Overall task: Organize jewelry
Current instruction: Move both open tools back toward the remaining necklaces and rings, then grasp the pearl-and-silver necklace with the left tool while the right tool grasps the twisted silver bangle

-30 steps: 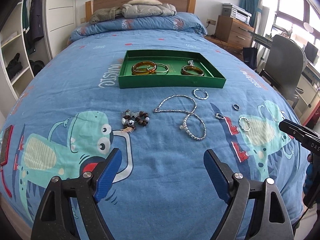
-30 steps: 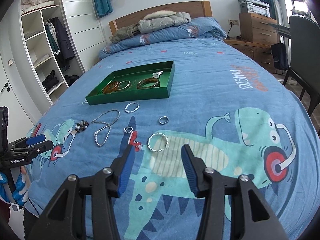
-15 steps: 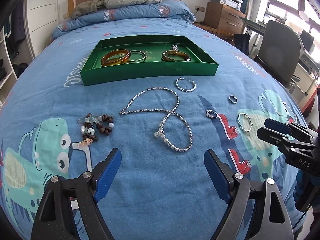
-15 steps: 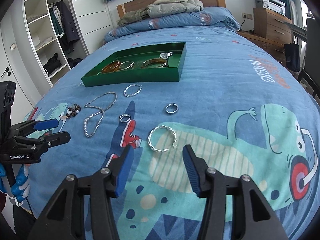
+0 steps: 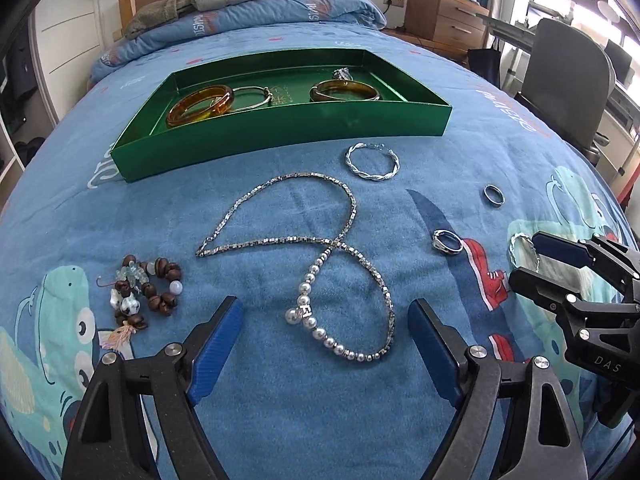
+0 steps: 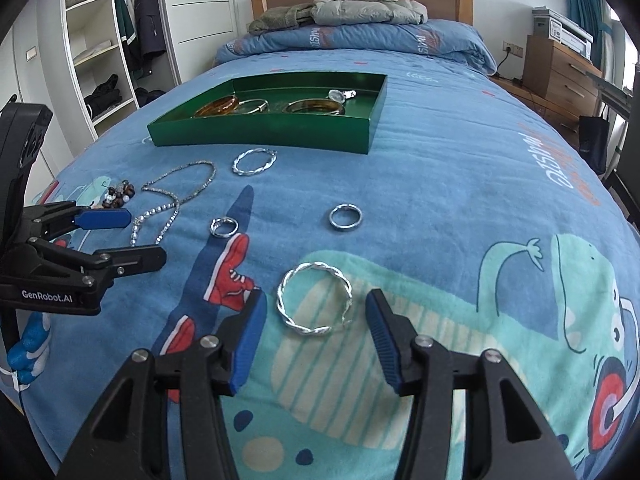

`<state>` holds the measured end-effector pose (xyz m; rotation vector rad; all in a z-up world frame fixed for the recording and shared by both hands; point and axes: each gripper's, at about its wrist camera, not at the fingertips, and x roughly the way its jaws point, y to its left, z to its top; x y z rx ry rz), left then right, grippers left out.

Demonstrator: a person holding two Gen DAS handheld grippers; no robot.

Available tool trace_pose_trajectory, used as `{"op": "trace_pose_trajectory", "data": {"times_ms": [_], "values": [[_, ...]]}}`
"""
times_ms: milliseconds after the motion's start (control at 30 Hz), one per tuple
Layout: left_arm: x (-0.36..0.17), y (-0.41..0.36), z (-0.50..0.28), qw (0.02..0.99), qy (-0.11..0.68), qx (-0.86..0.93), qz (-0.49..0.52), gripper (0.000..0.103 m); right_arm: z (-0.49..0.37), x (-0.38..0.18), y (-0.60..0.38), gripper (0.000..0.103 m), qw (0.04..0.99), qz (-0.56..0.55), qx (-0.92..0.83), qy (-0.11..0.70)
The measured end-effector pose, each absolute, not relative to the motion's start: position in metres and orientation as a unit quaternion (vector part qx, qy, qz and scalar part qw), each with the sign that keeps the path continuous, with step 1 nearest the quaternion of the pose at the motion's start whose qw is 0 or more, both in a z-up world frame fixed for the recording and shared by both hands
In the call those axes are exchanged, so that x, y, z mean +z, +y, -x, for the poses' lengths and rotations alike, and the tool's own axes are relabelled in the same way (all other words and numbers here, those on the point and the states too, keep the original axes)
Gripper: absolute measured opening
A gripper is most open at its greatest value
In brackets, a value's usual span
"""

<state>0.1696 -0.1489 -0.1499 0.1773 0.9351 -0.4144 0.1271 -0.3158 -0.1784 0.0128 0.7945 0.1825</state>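
A green tray [image 5: 280, 136] on the bed holds two amber bangles, a thin bangle and a small pendant; it also shows in the right wrist view [image 6: 260, 130]. Loose on the blue bedspread lie a silver and pearl necklace [image 5: 344, 244], a bead bracelet [image 5: 144, 290], a twisted silver bangle [image 5: 373, 162], and two rings [image 5: 447, 241] [image 5: 493, 195]. My left gripper [image 5: 324, 340] is open, low over the necklace's pearl end. My right gripper [image 6: 316, 332] is open, its jaws on either side of a second twisted silver bangle [image 6: 315, 304].
Pillows and a grey jacket [image 6: 340, 12] lie at the headboard. A grey chair [image 5: 564, 92] and a wooden nightstand [image 6: 560, 68] stand to the right of the bed. An open wardrobe [image 6: 112, 52] stands to the left.
Both grippers have moved forward and down toward the bedspread. The left one has closed in on the necklace, the right one on the twisted bangle. Both stay open.
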Motion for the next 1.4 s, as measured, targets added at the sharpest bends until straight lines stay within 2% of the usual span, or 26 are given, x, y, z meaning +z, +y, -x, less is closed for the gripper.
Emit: {"op": "trace_pose_trajectory", "data": {"times_ms": [100, 200, 233, 300, 333, 367, 467, 500, 533, 800, 1400], "values": [[-0.151, -0.151, -0.177, 0.869, 0.445, -0.200, -0.082, 0.083, -0.130, -0.179, -0.315, 0.050, 0.919, 0.003, 0.090, 0.384], [-0.151, -0.151, -0.184, 0.870, 0.445, -0.202, -0.072, 0.075, -0.131, -0.180, -0.315, 0.048, 0.919, 0.006, 0.093, 0.382], [-0.150, -0.151, -0.184, 0.870, 0.444, -0.203, -0.069, 0.069, -0.130, -0.180, -0.316, 0.047, 0.920, 0.005, 0.094, 0.381], [-0.149, -0.151, -0.185, 0.868, 0.444, -0.209, -0.067, 0.058, -0.130, -0.181, -0.317, 0.037, 0.920, 0.000, 0.094, 0.380], [-0.148, -0.151, -0.184, 0.868, 0.445, -0.212, -0.068, 0.051, -0.130, -0.181, -0.318, 0.037, 0.920, -0.004, 0.095, 0.380], [-0.147, -0.151, -0.184, 0.867, 0.445, -0.215, -0.069, 0.047, -0.129, -0.181, -0.319, 0.037, 0.920, -0.006, 0.097, 0.380], [-0.144, -0.152, -0.182, 0.864, 0.447, -0.223, -0.069, 0.025, -0.127, -0.180, -0.320, 0.036, 0.920, -0.010, 0.097, 0.380], [-0.143, -0.152, -0.182, 0.862, 0.449, -0.224, -0.068, 0.012, -0.127, -0.179, -0.320, 0.036, 0.920, -0.012, 0.096, 0.380], [-0.142, -0.151, -0.181, 0.861, 0.452, -0.225, -0.066, 0.008, -0.126, -0.179, -0.321, 0.036, 0.920, -0.016, 0.096, 0.380], [-0.127, -0.143, -0.166, 0.865, 0.446, -0.225, -0.054, 0.008, -0.110, -0.163, -0.323, 0.036, 0.924, -0.032, 0.088, 0.371], [-0.043, -0.117, -0.103, 0.898, 0.372, -0.232, -0.043, 0.007, -0.040, -0.095, -0.306, 0.036, 0.946, -0.019, 0.079, 0.313]]}}
